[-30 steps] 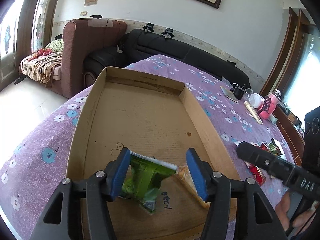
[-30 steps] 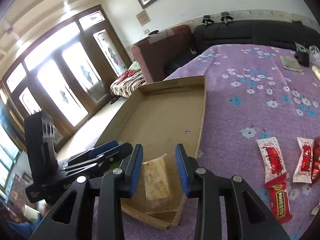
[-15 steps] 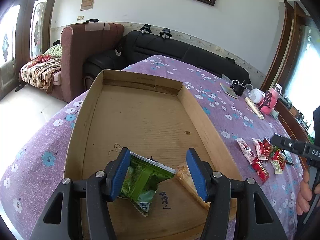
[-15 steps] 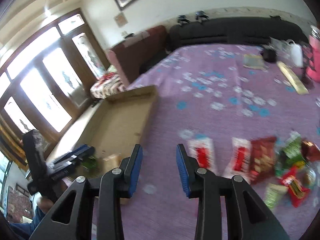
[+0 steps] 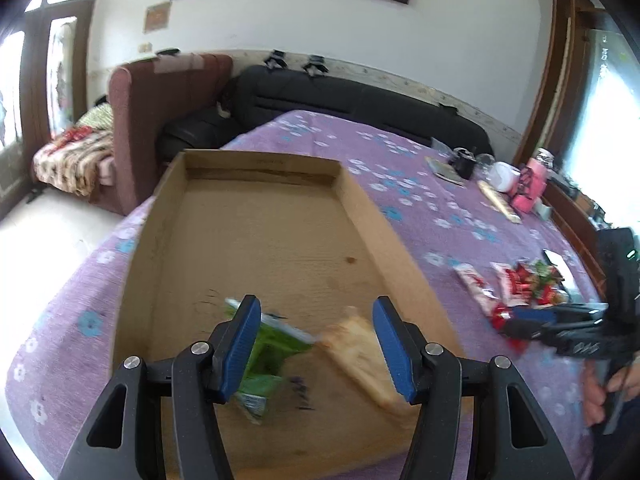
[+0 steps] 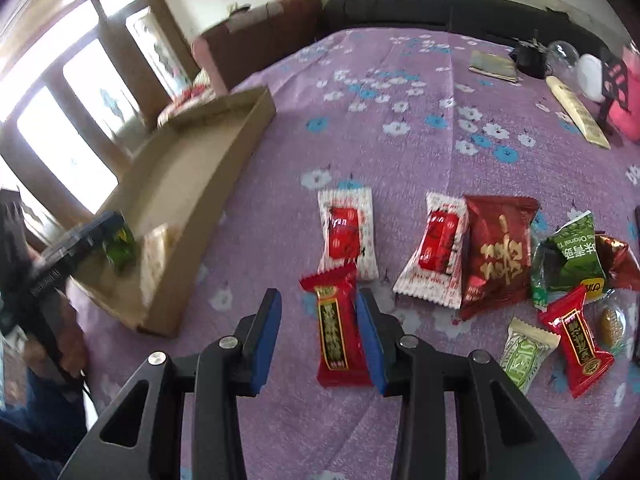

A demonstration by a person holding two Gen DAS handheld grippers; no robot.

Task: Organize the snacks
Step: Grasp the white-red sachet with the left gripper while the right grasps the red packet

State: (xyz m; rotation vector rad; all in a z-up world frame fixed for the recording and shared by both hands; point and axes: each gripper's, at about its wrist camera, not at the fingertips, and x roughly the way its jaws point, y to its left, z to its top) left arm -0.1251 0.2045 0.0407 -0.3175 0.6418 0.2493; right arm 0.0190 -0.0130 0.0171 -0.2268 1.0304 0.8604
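Note:
A shallow cardboard box (image 5: 256, 240) lies on the purple flowered cloth; it also shows in the right wrist view (image 6: 192, 168). Inside its near end lie a green snack packet (image 5: 268, 360) and a tan biscuit packet (image 5: 360, 352). My left gripper (image 5: 316, 348) is open above them, holding nothing. My right gripper (image 6: 318, 336) is open over a red candy packet (image 6: 334, 328) that lies on the cloth between its fingers. Several other snack packets (image 6: 496, 260) lie spread to the right.
A pink cup (image 6: 624, 96), a white jar (image 6: 592, 76), a long beige box (image 6: 576, 112) and a dark object (image 6: 530, 58) stand at the table's far right. A black sofa (image 5: 360, 108) and a red armchair (image 5: 160, 120) stand behind the table.
My right gripper has swung away from the box, where it left the biscuit packet, over to the snack pile on the right. My left gripper has pulled back slightly from the green packet.

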